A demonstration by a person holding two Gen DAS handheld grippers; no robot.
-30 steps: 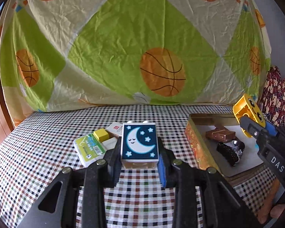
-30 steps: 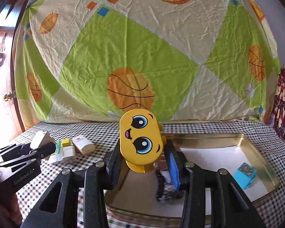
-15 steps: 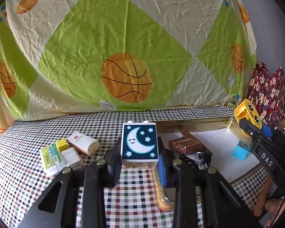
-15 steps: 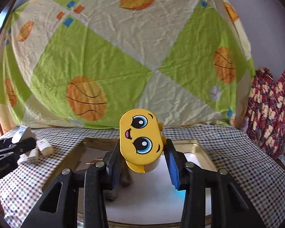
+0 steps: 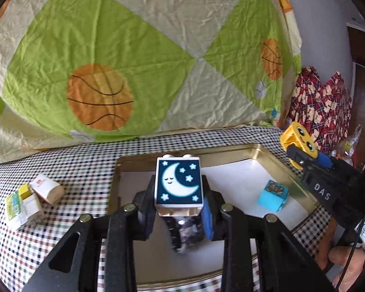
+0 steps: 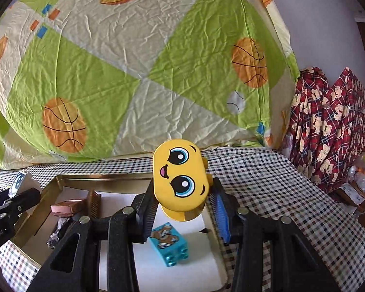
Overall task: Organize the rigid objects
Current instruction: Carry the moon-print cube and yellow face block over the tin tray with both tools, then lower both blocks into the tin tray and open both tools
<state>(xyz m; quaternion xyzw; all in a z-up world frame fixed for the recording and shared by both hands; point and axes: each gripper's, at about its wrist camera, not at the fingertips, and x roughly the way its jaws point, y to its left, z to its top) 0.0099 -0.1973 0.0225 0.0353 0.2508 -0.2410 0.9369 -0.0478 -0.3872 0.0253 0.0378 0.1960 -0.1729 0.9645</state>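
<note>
My left gripper (image 5: 178,209) is shut on a white block with a blue moon picture (image 5: 179,183) and holds it above the gold tray (image 5: 221,152). My right gripper (image 6: 182,203) is shut on a yellow face block (image 6: 178,181) and holds it above the tray's (image 6: 104,178) right part. A cyan bear block (image 6: 169,243) lies in the tray right below it; it also shows in the left wrist view (image 5: 272,196). The right gripper with the yellow block (image 5: 299,140) shows at the right of the left wrist view.
In the tray lie a brown chocolate piece (image 6: 68,208), a brown comb-like piece (image 6: 93,202) and a dark foil object (image 5: 186,233). On the checked cloth left of the tray lie small boxes (image 5: 24,203) and a wrapped white-and-tan block (image 5: 47,189). A basketball-print sheet (image 5: 133,60) hangs behind.
Both grippers moved right with their blocks. The left one went from over the cloth to over the tray. The right one now hovers over the cyan block.
</note>
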